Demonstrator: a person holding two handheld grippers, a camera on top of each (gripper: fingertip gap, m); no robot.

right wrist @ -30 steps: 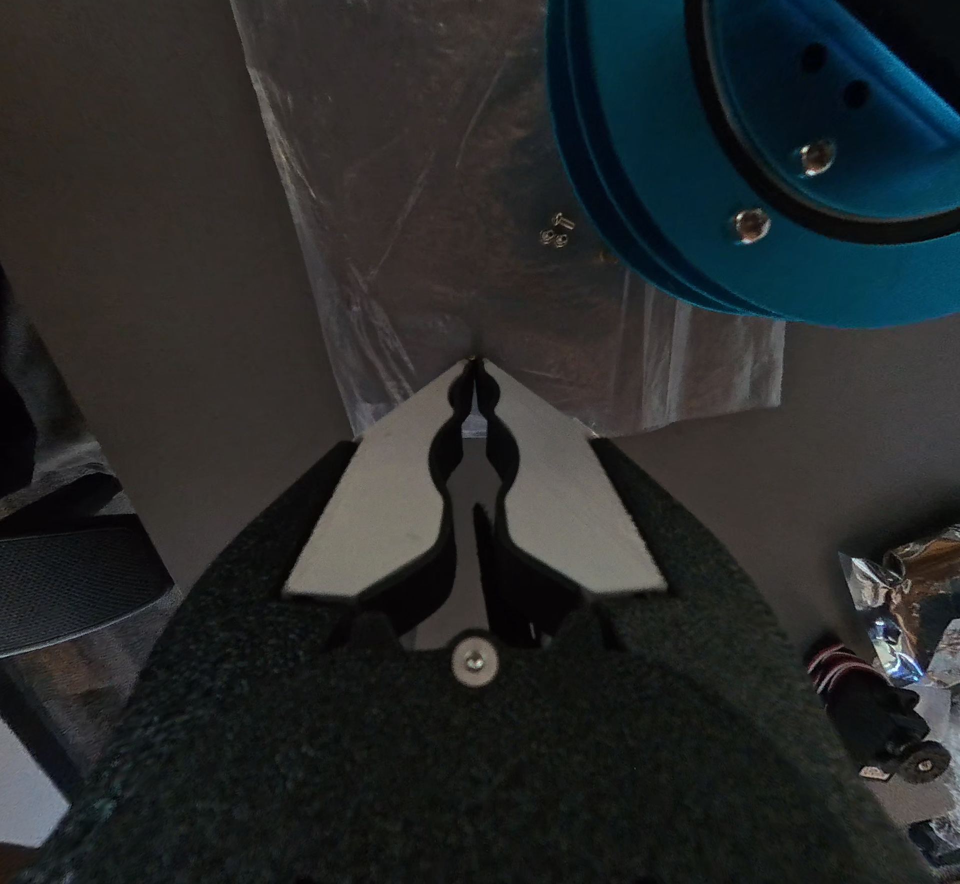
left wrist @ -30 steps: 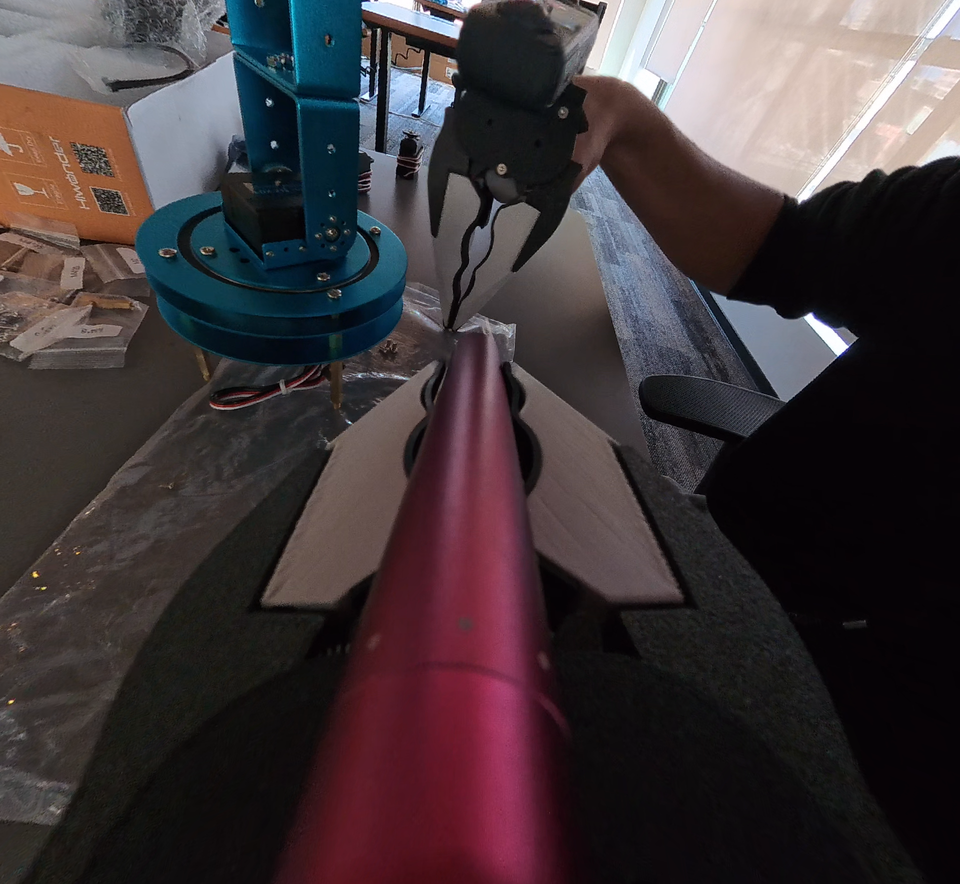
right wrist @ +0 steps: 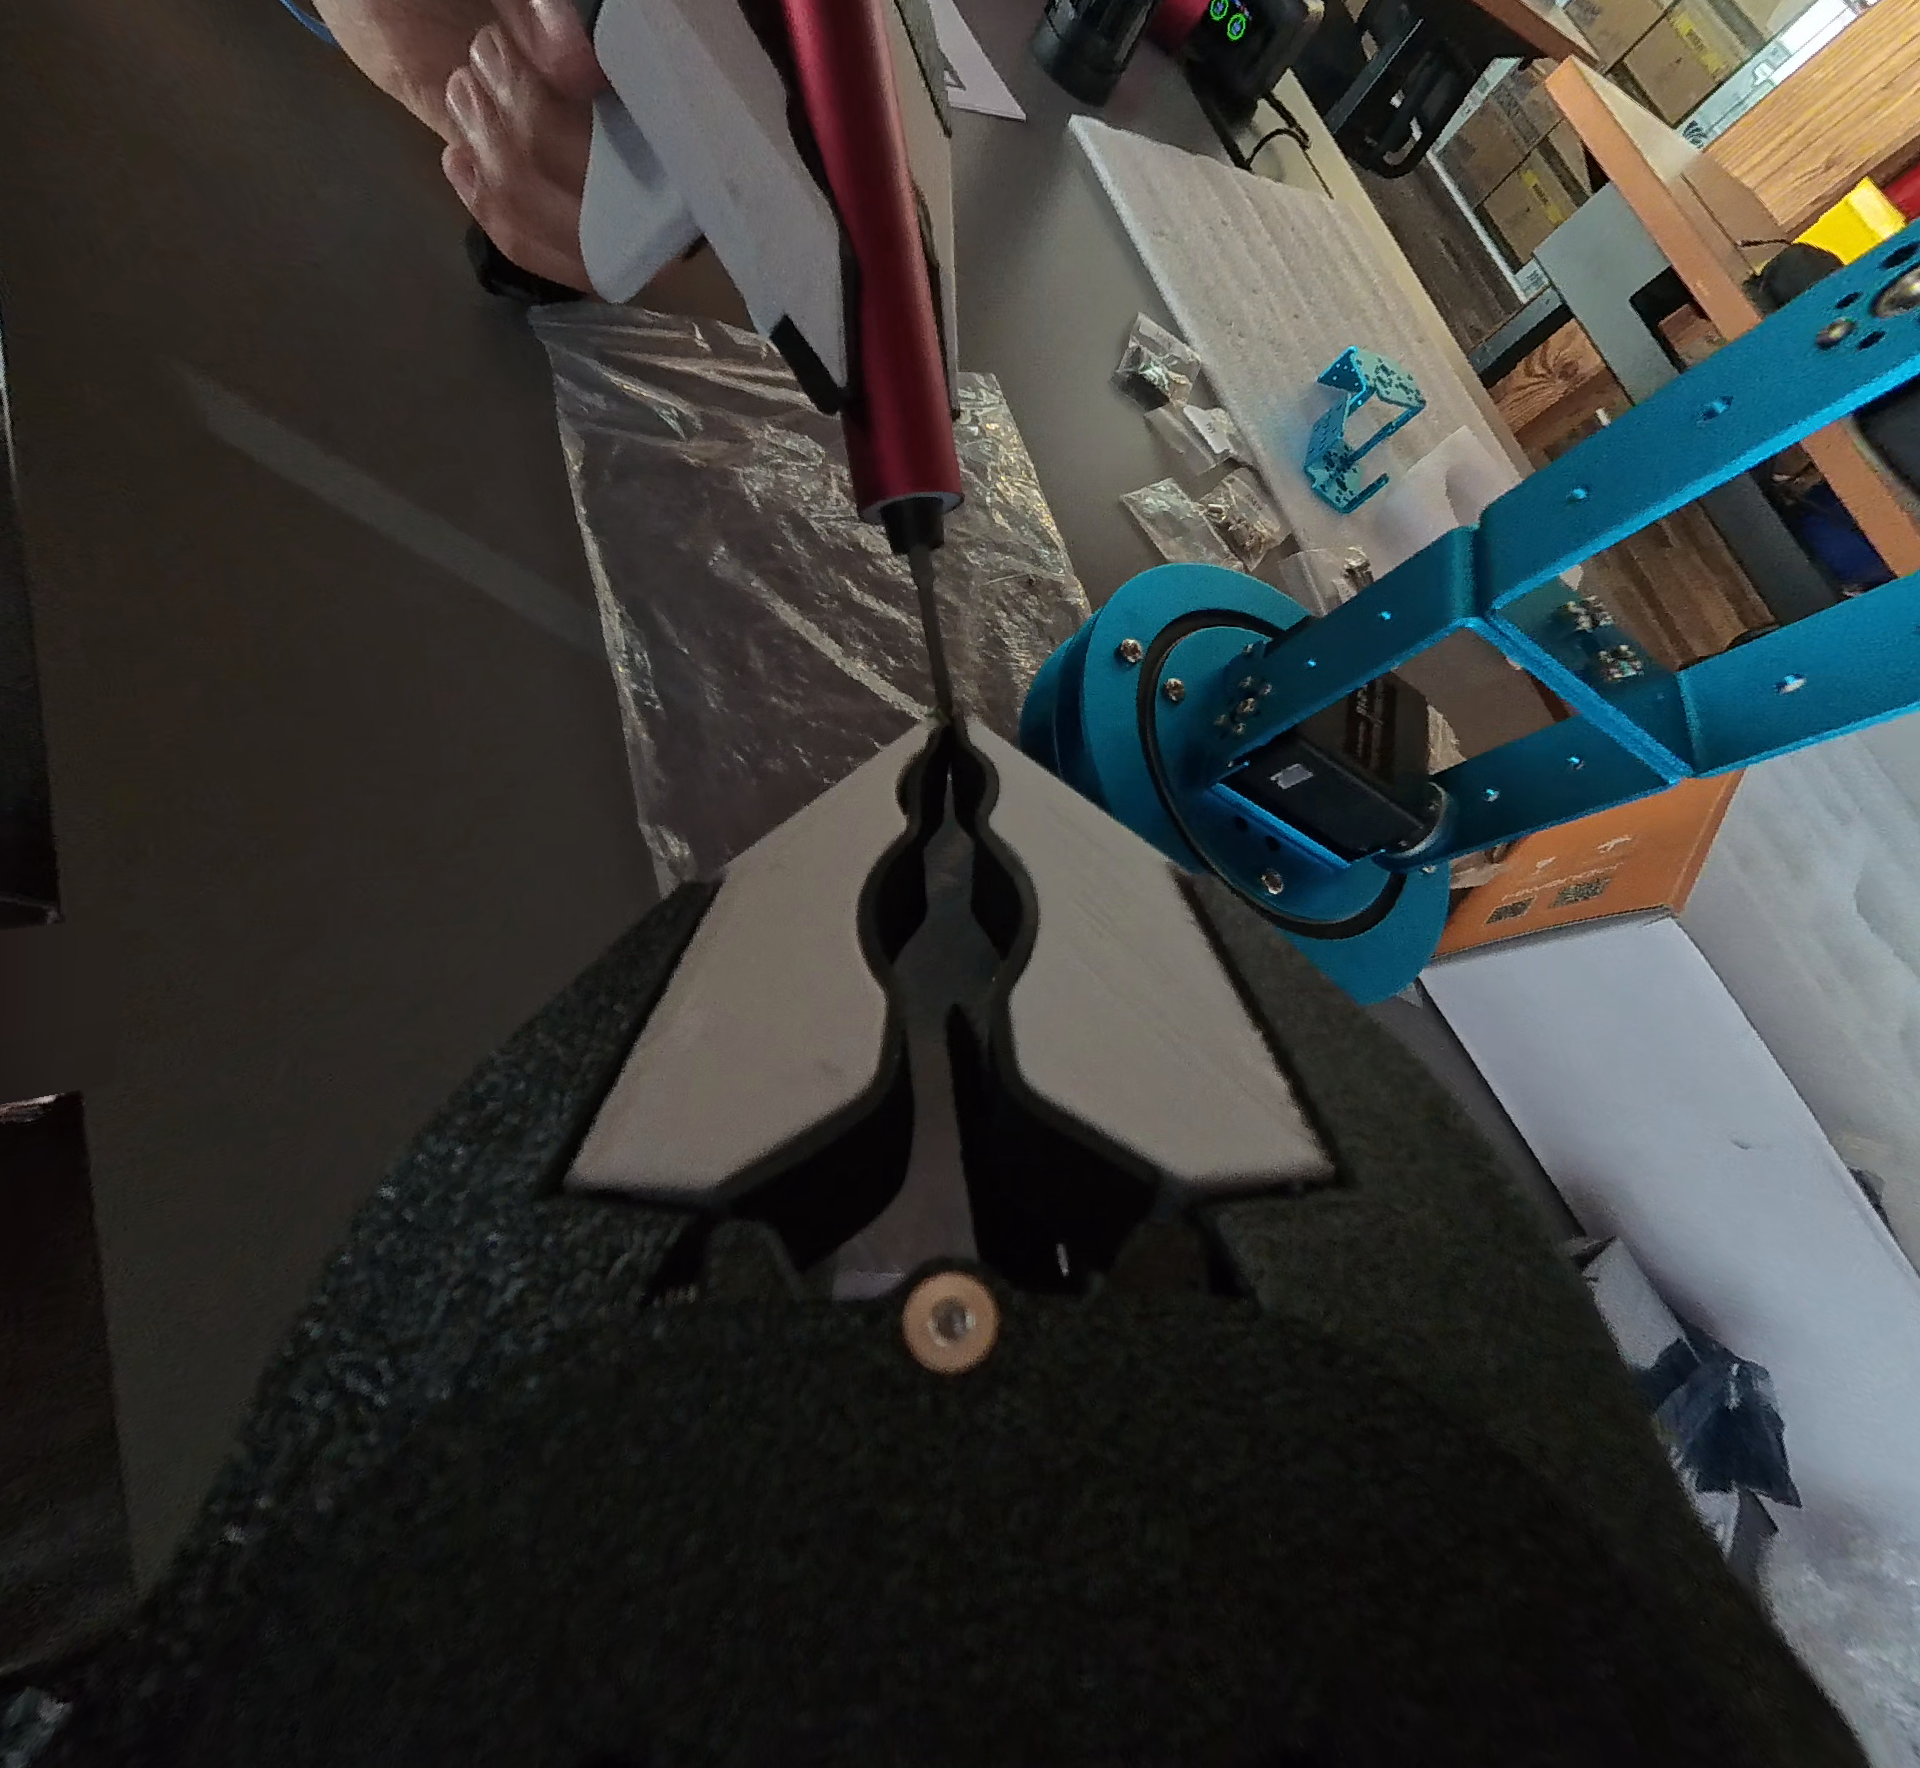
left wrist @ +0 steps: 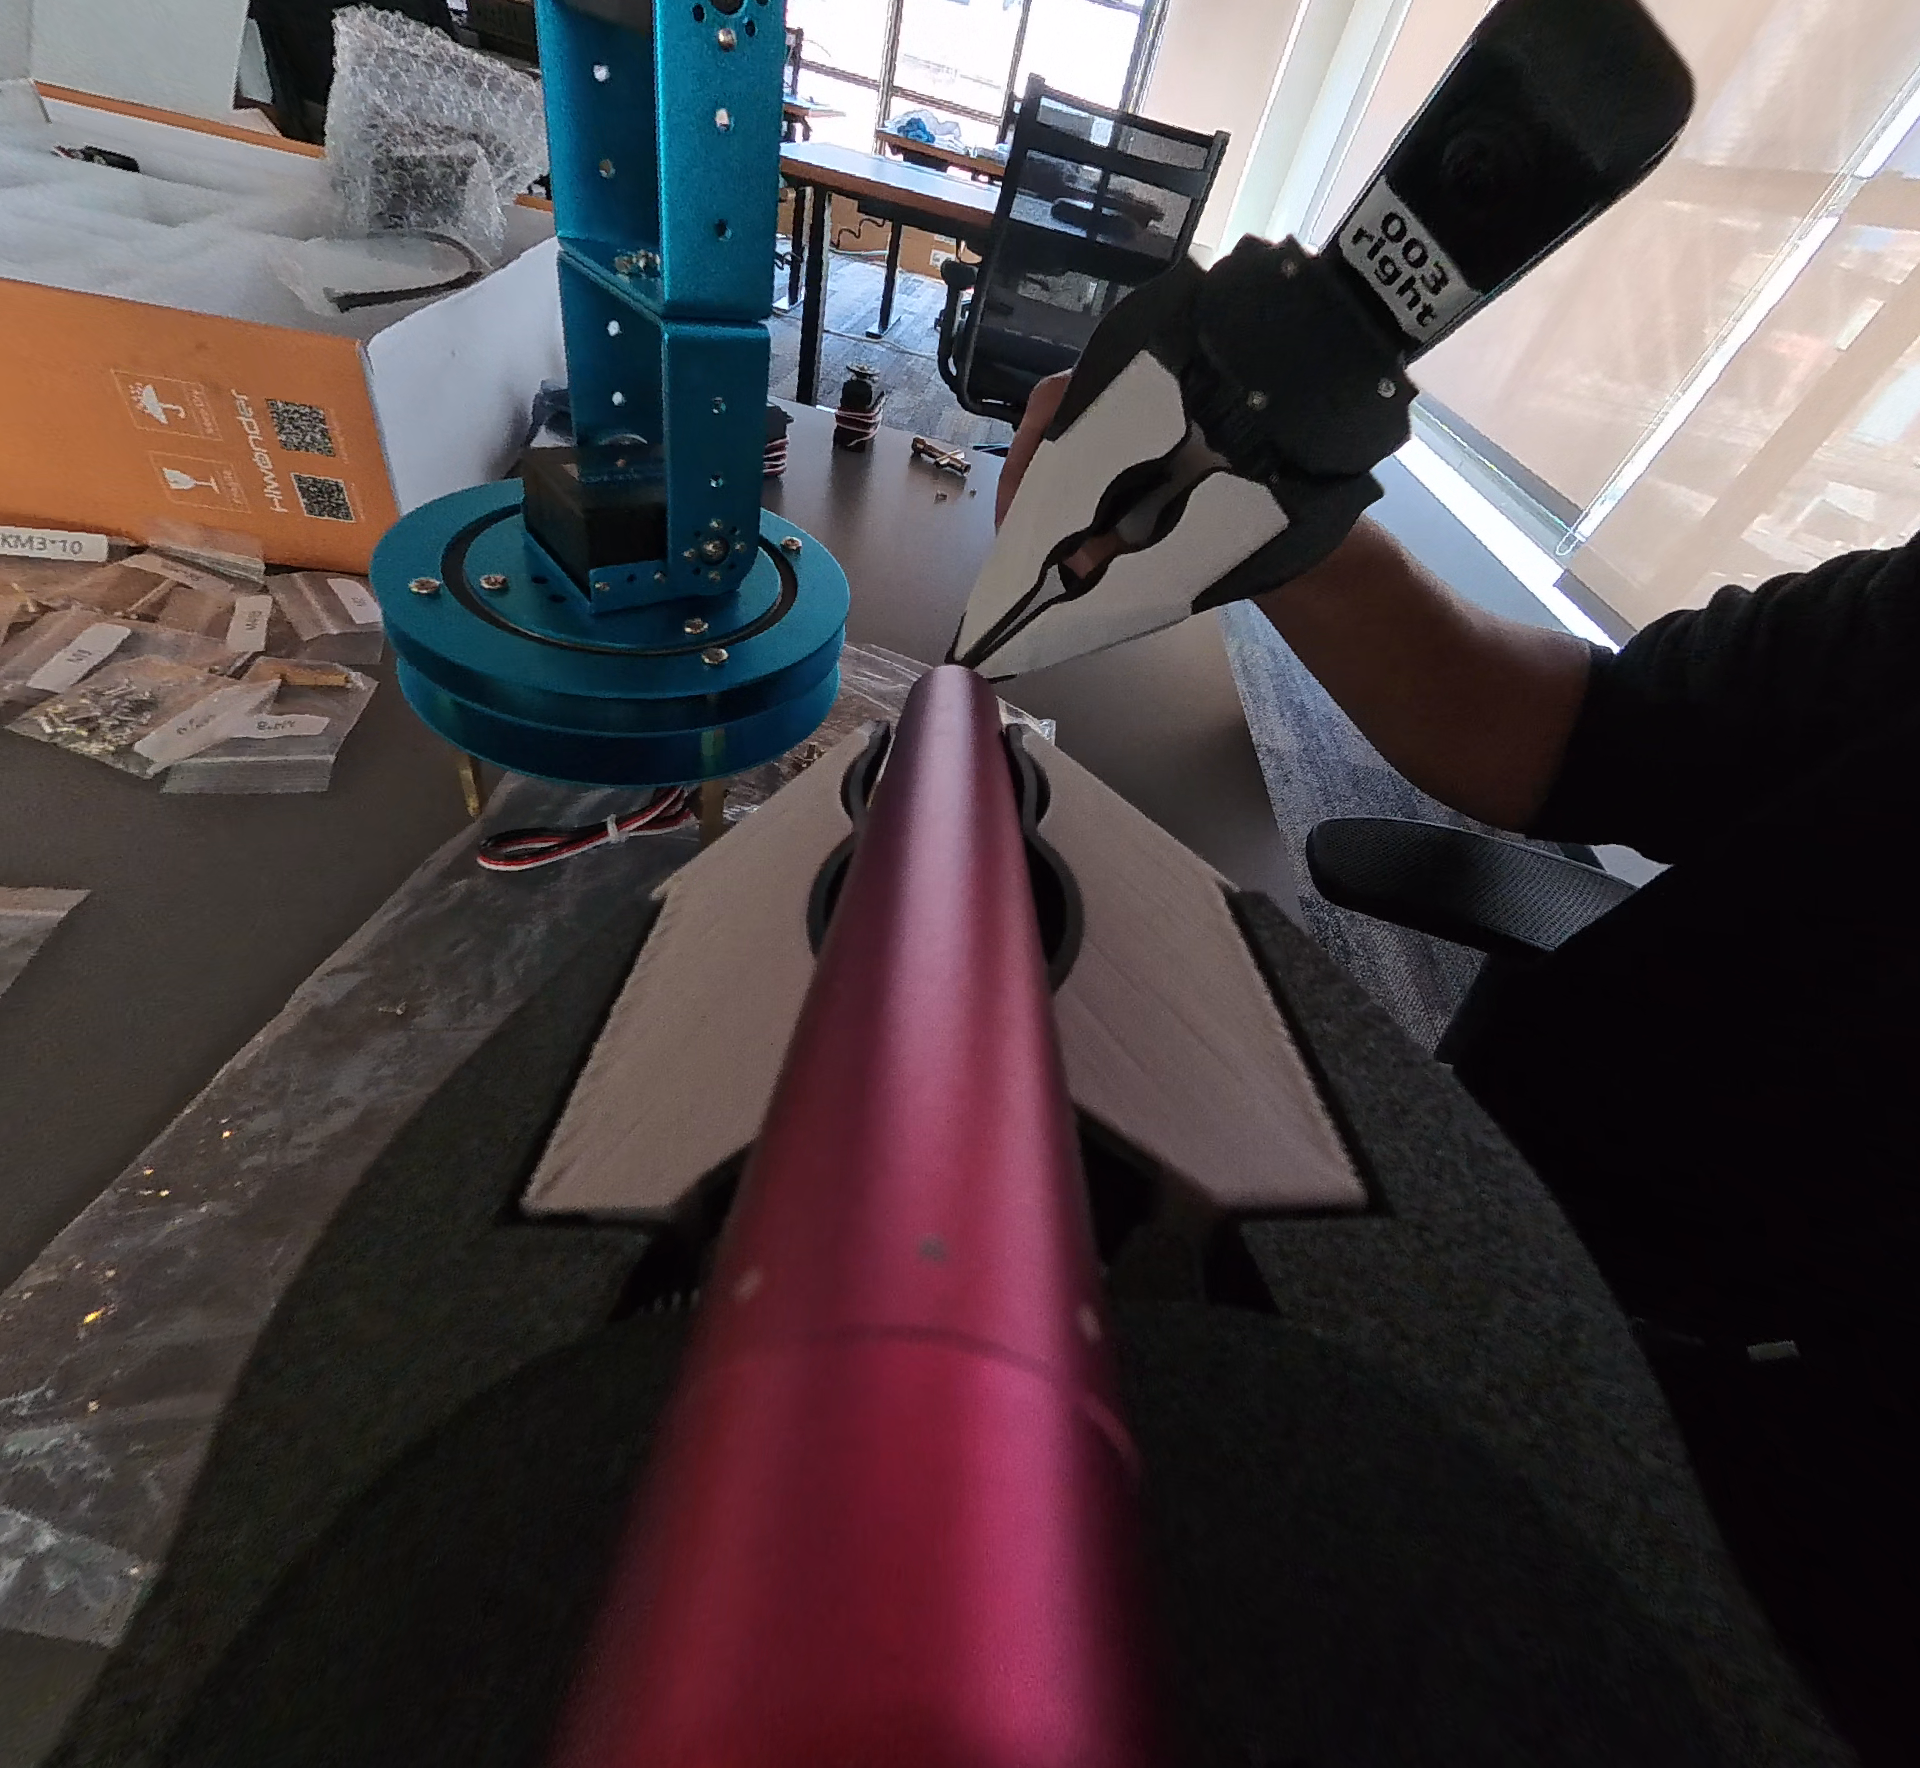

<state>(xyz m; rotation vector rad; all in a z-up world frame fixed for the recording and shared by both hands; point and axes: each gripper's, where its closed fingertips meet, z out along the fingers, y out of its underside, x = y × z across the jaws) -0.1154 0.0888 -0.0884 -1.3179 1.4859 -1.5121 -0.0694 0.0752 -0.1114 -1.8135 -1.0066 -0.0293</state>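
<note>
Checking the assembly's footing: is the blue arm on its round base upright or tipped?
Upright. In the left wrist view the blue arm rises straight from its round base, which sits level on small legs.

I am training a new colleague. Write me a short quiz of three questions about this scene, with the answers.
1. True or false: the left gripper is shut on the red screwdriver.
2. What does the screwdriver's bit meet? A) the tips of the right gripper; B) the orange box.
3. What see-through thing lies below the bit?
Key: 1 true; 2 A; 3 a clear plastic bag.
</note>
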